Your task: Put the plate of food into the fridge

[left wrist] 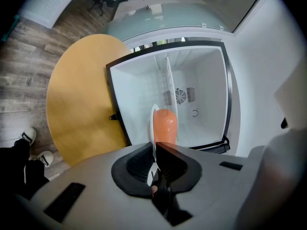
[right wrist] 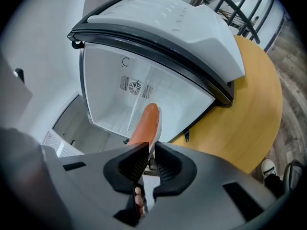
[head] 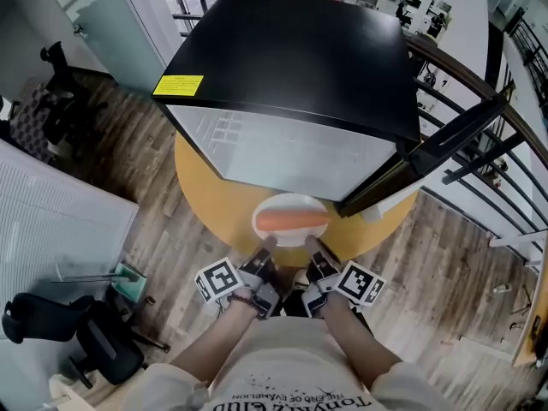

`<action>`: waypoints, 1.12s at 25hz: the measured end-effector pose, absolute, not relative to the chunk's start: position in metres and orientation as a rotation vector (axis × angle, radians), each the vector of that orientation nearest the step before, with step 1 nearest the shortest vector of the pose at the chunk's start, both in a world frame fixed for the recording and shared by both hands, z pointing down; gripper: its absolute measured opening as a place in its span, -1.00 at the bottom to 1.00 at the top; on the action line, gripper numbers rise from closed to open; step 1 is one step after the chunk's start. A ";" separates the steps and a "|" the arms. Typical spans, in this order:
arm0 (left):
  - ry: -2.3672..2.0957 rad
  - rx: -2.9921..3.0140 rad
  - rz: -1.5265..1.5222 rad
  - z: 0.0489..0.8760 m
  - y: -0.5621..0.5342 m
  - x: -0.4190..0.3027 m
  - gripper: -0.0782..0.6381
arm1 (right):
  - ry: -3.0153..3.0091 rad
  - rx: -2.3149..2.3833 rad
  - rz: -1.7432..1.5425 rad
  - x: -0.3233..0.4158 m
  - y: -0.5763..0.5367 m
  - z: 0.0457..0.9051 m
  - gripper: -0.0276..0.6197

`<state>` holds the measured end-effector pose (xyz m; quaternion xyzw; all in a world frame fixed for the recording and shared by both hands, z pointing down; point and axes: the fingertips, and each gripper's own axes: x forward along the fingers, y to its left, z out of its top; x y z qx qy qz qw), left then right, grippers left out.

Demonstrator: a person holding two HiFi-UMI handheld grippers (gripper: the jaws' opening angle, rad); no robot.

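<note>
A white plate (head: 291,234) carrying an orange sausage (head: 291,220) hovers over the round yellow table (head: 214,204), just in front of the open black mini fridge (head: 291,58). My left gripper (head: 264,262) and right gripper (head: 315,260) are each shut on the plate's near rim, side by side. In the left gripper view the plate (left wrist: 153,123) appears edge-on with the sausage (left wrist: 165,126) beyond my left gripper (left wrist: 155,152), facing the white fridge interior (left wrist: 196,95). The right gripper view shows my right gripper (right wrist: 149,153) pinching the plate (right wrist: 157,126) beside the sausage (right wrist: 145,123).
The fridge door (head: 445,148) swings out to the right, white inside (right wrist: 168,28). A curved black railing (head: 505,118) runs behind and right. Office chairs (head: 94,341) stand on the wood floor at left, beside a white panel (head: 51,221). Shoes (left wrist: 36,155) show under the table edge.
</note>
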<state>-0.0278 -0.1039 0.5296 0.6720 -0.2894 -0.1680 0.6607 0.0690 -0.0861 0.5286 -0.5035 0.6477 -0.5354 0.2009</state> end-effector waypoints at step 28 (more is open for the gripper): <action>-0.719 1.426 -0.314 0.598 -0.230 0.004 -0.68 | 1.617 -1.524 -1.441 0.105 -0.205 0.589 -0.75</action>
